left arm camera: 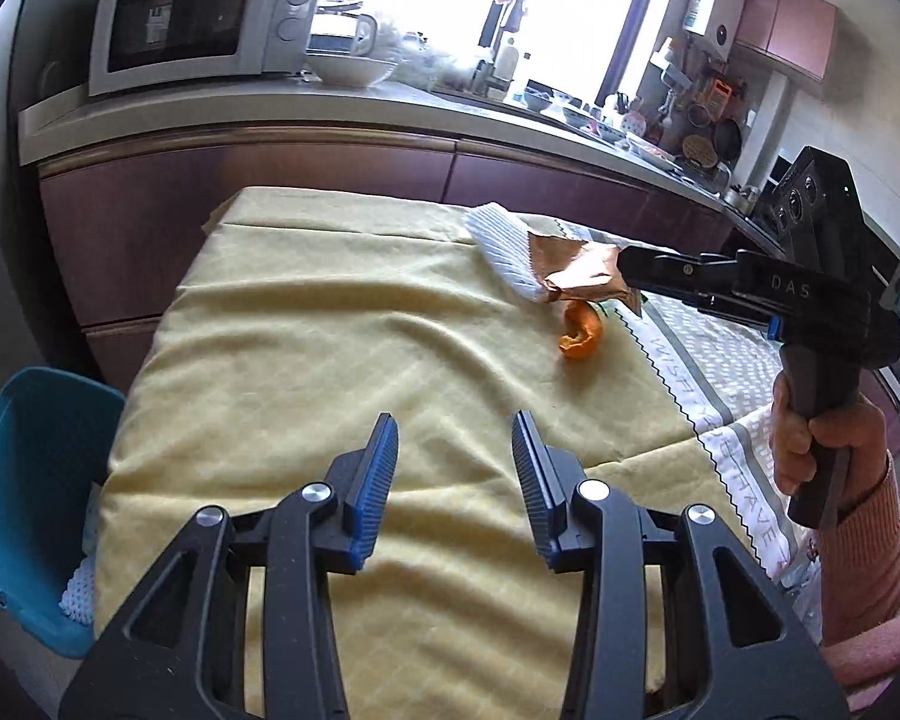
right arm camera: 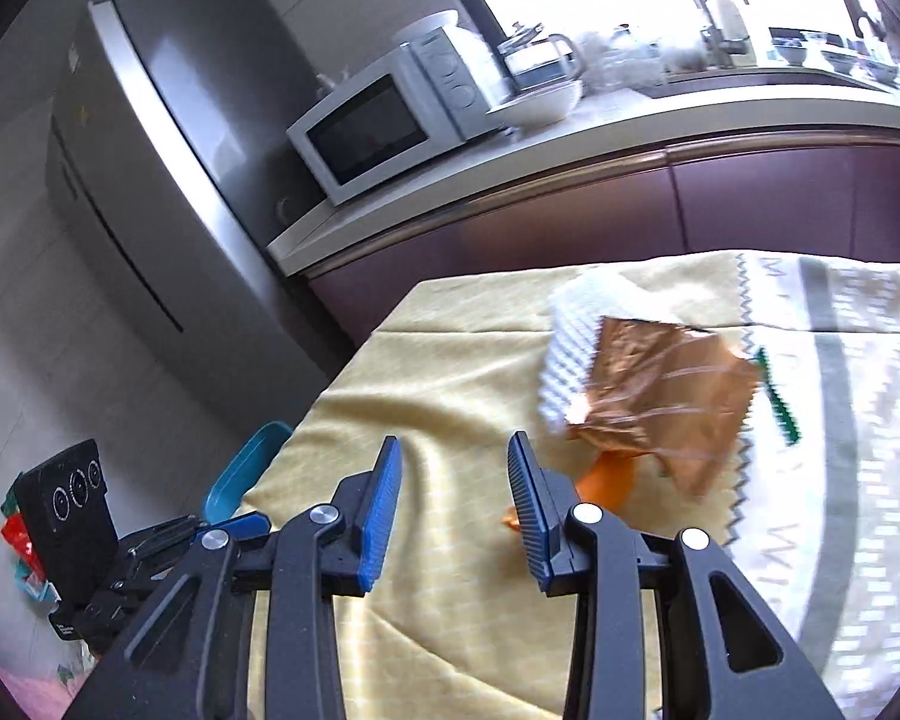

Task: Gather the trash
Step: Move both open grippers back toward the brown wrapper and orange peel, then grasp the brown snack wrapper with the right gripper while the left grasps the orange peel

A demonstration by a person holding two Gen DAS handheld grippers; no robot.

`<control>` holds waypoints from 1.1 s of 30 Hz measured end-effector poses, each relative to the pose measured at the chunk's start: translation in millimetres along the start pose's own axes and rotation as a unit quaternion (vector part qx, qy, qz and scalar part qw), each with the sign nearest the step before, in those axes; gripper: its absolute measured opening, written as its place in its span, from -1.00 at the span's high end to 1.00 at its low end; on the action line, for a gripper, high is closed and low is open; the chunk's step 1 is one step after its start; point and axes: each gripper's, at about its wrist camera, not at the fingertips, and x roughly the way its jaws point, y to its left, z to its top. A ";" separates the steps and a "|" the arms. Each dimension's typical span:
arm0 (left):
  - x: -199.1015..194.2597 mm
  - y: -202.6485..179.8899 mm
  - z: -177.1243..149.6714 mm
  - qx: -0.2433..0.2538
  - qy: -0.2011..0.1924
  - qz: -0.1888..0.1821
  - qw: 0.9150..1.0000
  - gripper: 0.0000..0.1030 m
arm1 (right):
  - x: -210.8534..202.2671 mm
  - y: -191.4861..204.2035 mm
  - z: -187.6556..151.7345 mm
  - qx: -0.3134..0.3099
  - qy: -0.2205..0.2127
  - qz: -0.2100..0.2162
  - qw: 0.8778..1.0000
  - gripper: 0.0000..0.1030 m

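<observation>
On the yellow tablecloth point(left arm camera: 330, 324) lie a white foam net point(left arm camera: 501, 252), a copper foil wrapper point(left arm camera: 576, 279) partly over it, and an orange peel point(left arm camera: 581, 336) just in front. My left gripper point(left arm camera: 455, 438) hovers open over bare cloth, well short of the trash. My right gripper point(right arm camera: 455, 462) is open too, with nothing between its fingers. The orange peel point(right arm camera: 606, 480) sits just right of its right finger, with the foil wrapper point(right arm camera: 660, 396) and foam net point(right arm camera: 570, 354) ahead to the right. In the left wrist view, the right gripper point(left arm camera: 636, 276) comes in from the right beside the wrapper.
A teal bin point(left arm camera: 30, 480) stands by the table's left edge with a white foam piece inside; it also shows as the teal bin point(right arm camera: 240, 474). A white printed cloth point(right arm camera: 840, 420) covers the table's right side. Behind run a counter point(left arm camera: 330, 108) with a microwave point(left arm camera: 198, 24) and a fridge point(right arm camera: 168, 138).
</observation>
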 end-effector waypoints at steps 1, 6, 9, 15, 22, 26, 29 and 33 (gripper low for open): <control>5.7 -6.3 2.5 0.005 0.004 -0.003 1.000 0.24 | -5.4 -11.9 1.6 0.009 -0.008 -0.010 1.000 0.29; 38.2 -33.1 19.7 0.024 0.021 -0.023 0.999 0.17 | -13.1 -55.4 4.2 0.049 -0.031 -0.056 0.997 0.02; 60.3 -49.2 28.2 0.030 0.036 -0.027 0.999 0.13 | -10.7 -76.4 6.7 0.067 -0.030 -0.062 0.995 0.02; 96.2 -63.1 38.3 0.032 0.067 -0.029 0.997 0.10 | 5.0 -95.3 14.4 0.085 -0.017 -0.055 0.995 -0.02; 132.7 -73.0 51.5 0.028 0.096 -0.027 0.995 0.07 | 22.6 -96.7 16.9 0.101 0.000 -0.018 0.995 -0.02; 148.5 -74.9 59.4 0.034 0.107 -0.026 0.993 0.12 | 27.7 -97.5 15.3 0.109 0.005 -0.002 0.994 0.14; 155.8 -77.6 60.4 0.039 0.115 -0.034 0.992 0.33 | 28.6 -97.7 12.8 0.112 0.008 0.006 0.994 0.40; 158.9 -81.3 61.1 0.043 0.114 -0.038 0.992 0.48 | 26.4 -95.5 10.2 0.109 0.009 0.013 0.994 0.57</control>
